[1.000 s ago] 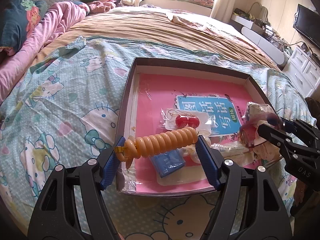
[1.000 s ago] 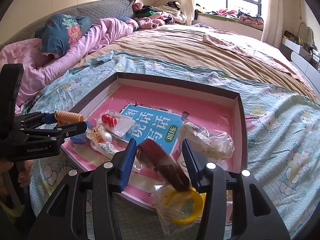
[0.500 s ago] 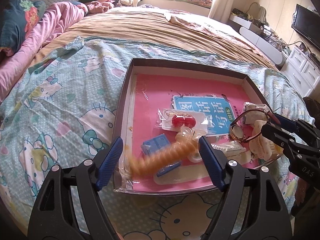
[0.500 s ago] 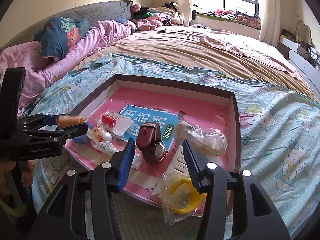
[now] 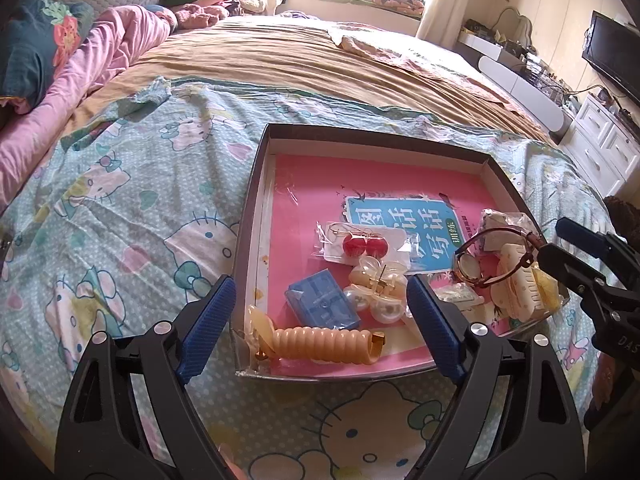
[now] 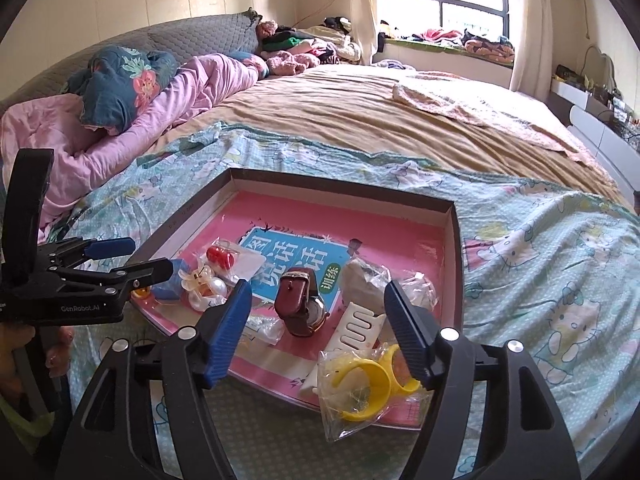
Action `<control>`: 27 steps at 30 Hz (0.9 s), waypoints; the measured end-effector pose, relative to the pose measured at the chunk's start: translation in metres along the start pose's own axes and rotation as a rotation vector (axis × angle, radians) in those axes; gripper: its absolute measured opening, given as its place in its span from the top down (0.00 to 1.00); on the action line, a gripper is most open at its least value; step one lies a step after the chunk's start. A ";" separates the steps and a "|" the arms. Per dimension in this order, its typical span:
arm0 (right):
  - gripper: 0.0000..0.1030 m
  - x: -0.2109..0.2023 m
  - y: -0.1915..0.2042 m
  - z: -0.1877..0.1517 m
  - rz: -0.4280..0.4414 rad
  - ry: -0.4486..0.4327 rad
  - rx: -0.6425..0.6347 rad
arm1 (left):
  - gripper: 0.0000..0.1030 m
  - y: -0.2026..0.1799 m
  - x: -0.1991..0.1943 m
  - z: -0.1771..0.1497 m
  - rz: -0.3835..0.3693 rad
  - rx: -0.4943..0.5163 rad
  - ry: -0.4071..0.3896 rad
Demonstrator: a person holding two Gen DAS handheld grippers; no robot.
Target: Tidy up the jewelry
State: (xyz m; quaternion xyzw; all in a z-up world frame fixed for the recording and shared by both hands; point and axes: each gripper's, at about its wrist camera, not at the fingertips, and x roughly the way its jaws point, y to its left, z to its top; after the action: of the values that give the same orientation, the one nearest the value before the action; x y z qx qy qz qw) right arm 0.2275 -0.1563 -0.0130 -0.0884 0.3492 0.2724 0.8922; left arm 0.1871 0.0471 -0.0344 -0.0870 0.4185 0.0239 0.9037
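While both jaws are opening empty: left hand-held gripper (image 5: pixel 316 316), right hand-held gripper (image 6: pixel 318 330) | watch (image 6: pixel 302 306) in tray (image 6: pixel 454 248) looking light, glass fragile | gripping strap advised

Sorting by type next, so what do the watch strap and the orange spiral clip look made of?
The watch strap: likely leather or imitation, maroon with a soft sheen and a metal buckle. The orange spiral clip: probably plastic or resin, glossy and slightly translucent, ribbed, with a gold-coloured metal end.
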 end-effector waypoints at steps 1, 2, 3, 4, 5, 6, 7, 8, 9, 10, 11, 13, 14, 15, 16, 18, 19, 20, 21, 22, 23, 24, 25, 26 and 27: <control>0.30 -0.002 0.001 0.000 -0.004 -0.003 -0.003 | 0.19 0.000 -0.001 0.000 0.000 -0.001 -0.001; 0.27 -0.004 0.001 0.001 -0.009 -0.008 -0.006 | 0.18 0.000 -0.001 0.000 0.000 -0.002 -0.001; 0.26 -0.006 0.002 0.001 -0.013 -0.015 -0.006 | 0.18 0.000 -0.003 0.000 -0.001 -0.002 -0.001; 0.24 -0.008 0.003 0.002 -0.013 -0.021 -0.006 | 0.18 -0.001 -0.005 0.000 -0.001 -0.001 -0.003; 0.22 -0.010 0.003 0.002 -0.013 -0.027 -0.006 | 0.18 -0.001 -0.006 0.000 -0.001 -0.001 -0.005; 0.22 -0.013 0.003 0.002 -0.012 -0.032 -0.006 | 0.17 -0.002 -0.009 0.000 -0.002 -0.001 -0.006; 0.20 -0.015 0.004 0.003 -0.013 -0.038 -0.006 | 0.14 -0.002 -0.011 0.000 -0.005 -0.001 -0.008; 0.19 -0.019 0.004 0.003 -0.013 -0.046 -0.007 | 0.10 -0.002 -0.013 0.000 -0.005 0.000 -0.011; 0.18 -0.021 0.005 0.003 -0.012 -0.051 -0.008 | 0.10 -0.003 -0.015 0.000 -0.004 0.001 -0.015; 0.18 -0.025 0.005 0.002 -0.012 -0.057 -0.010 | 0.10 -0.004 -0.018 0.000 -0.004 0.003 -0.020; 0.17 -0.028 0.006 0.002 -0.015 -0.063 -0.011 | 0.10 -0.004 -0.020 0.000 -0.005 0.003 -0.024; 0.13 -0.036 0.007 0.002 -0.017 -0.074 -0.010 | 0.09 -0.005 -0.026 -0.001 -0.008 0.003 -0.035; 0.10 -0.040 0.007 0.001 -0.019 -0.081 -0.007 | 0.09 -0.006 -0.030 -0.002 -0.009 0.003 -0.043; 0.10 -0.045 0.008 0.000 -0.020 -0.092 -0.002 | 0.09 -0.007 -0.033 -0.003 -0.011 0.003 -0.048; 0.10 -0.049 0.008 0.000 -0.016 -0.099 0.001 | 0.09 -0.008 -0.037 -0.003 -0.013 0.002 -0.054; 0.09 -0.057 0.008 -0.001 -0.012 -0.111 0.006 | 0.09 -0.009 -0.043 -0.005 -0.018 0.001 -0.062; 0.08 -0.061 0.009 -0.002 -0.015 -0.117 0.007 | 0.09 -0.009 -0.047 -0.006 -0.019 0.000 -0.069; 0.08 -0.066 0.009 -0.003 -0.015 -0.124 0.008 | 0.09 -0.010 -0.050 -0.007 -0.020 0.001 -0.074; 0.08 -0.070 0.009 -0.004 -0.013 -0.130 0.009 | 0.09 -0.011 -0.053 -0.008 -0.018 0.004 -0.077; 0.08 -0.073 0.009 -0.004 -0.013 -0.135 0.011 | 0.09 -0.011 -0.057 -0.009 -0.014 0.006 -0.084; 0.08 -0.077 0.010 -0.005 -0.014 -0.138 0.013 | 0.09 -0.012 -0.061 -0.011 -0.011 0.007 -0.089; 0.08 -0.081 0.011 -0.006 -0.013 -0.143 0.014 | 0.09 -0.012 -0.065 -0.013 -0.011 0.009 -0.094; 0.08 -0.084 0.011 -0.007 -0.011 -0.147 0.016 | 0.09 -0.011 -0.068 -0.013 -0.009 0.009 -0.097; 0.08 -0.088 0.012 -0.008 -0.008 -0.151 0.017 | 0.09 -0.011 -0.072 -0.015 -0.007 0.010 -0.101; 0.08 -0.092 0.013 -0.010 -0.008 -0.154 0.016 | 0.09 -0.011 -0.076 -0.017 -0.005 0.012 -0.105</control>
State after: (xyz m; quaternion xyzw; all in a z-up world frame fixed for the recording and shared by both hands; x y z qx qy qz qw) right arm 0.1583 -0.1881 0.0422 -0.0615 0.2811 0.2720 0.9183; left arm 0.1268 0.0353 0.0143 -0.0813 0.3702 0.0238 0.9251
